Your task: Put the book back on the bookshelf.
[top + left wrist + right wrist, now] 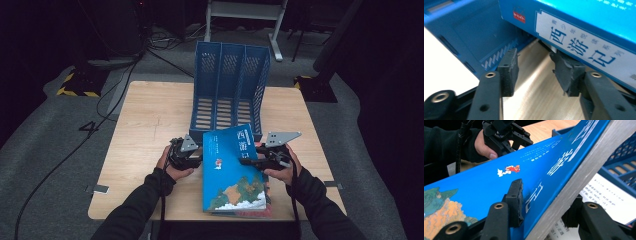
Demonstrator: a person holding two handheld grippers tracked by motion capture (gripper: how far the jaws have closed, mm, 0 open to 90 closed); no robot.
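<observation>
Right tongs (541,202) clamped on the fore-edge of a blue book (232,167), one pad on the cover, the other beneath the page block. Book tilted, spine edge toward the left tongs (537,72), front edge lifted off the surface (145,125). Left tongs apart, gripping nothing, right pad just under the spine. Straight ahead of both tongs, a blue file rack (227,90), its open slots just beyond the book's far edge. Bare wood left of the left tongs. Under the right tongs, printed pages (609,197), partly hidden and cut off.
</observation>
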